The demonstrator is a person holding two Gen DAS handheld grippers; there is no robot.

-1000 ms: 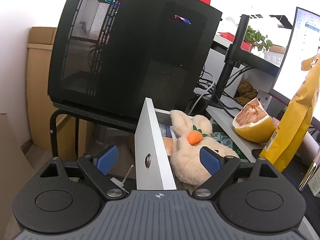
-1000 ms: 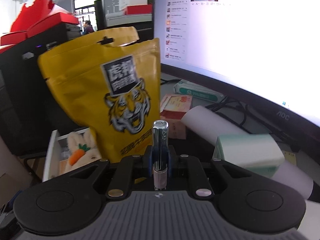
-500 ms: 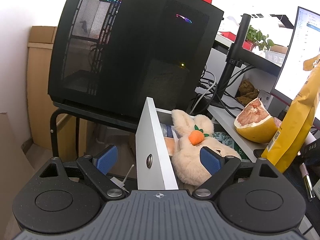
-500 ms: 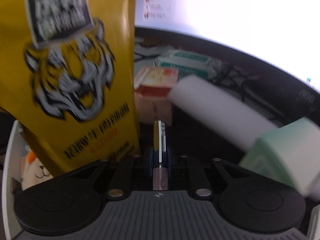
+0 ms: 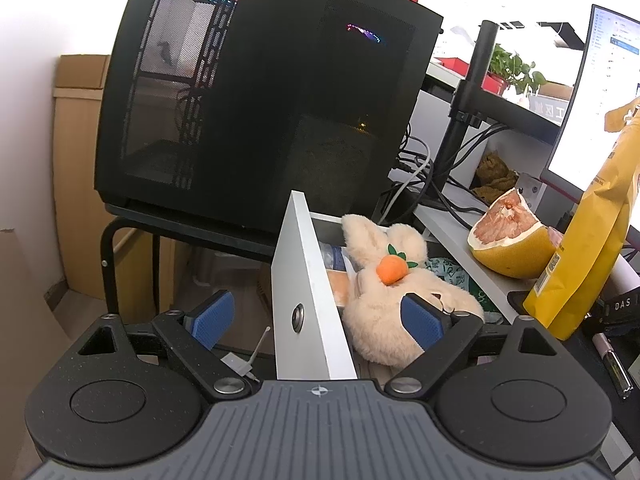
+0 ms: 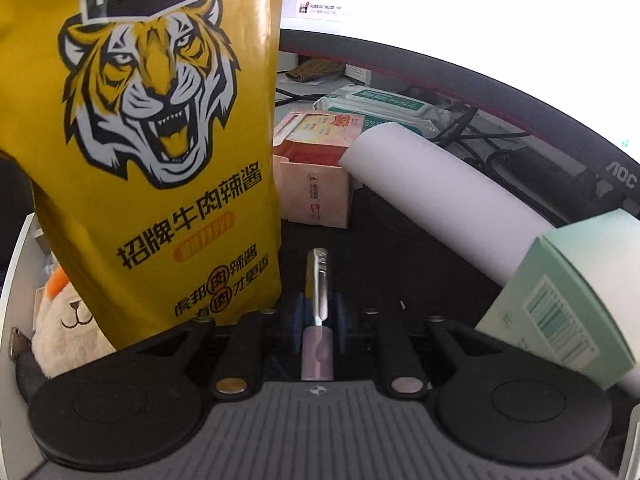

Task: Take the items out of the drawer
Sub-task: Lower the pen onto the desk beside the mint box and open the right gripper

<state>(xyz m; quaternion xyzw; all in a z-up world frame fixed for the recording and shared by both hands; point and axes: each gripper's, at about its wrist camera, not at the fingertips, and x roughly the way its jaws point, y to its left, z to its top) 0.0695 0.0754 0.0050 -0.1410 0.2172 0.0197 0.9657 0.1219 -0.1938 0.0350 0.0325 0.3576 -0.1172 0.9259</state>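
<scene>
The white drawer (image 5: 308,300) stands pulled out. A cream plush rabbit (image 5: 384,304) with an orange carrot lies in it, over packets. My left gripper (image 5: 318,320) is open, with the drawer front between its blue pads; the right pad rests against the rabbit. My right gripper (image 6: 318,320) is shut on a slim pen-like tube (image 6: 317,292) with a silver cap and pink body, held low over the black desk mat (image 6: 384,256). The tube also shows in the left wrist view (image 5: 612,360). The rabbit shows at the lower left of the right wrist view (image 6: 68,328).
A yellow tiger-print pouch (image 6: 152,140) stands on the desk just left of my right gripper. A cut pomelo (image 5: 512,240), a pink box (image 6: 316,176), a white roll (image 6: 440,196), a green box (image 6: 568,300) and a monitor (image 6: 480,40) crowd the desk. A black PC case (image 5: 260,100) stands behind the drawer.
My right gripper has carried the tube down and forward, close beside the yellow pouch and low over the desk mat. My left gripper has stayed at the drawer.
</scene>
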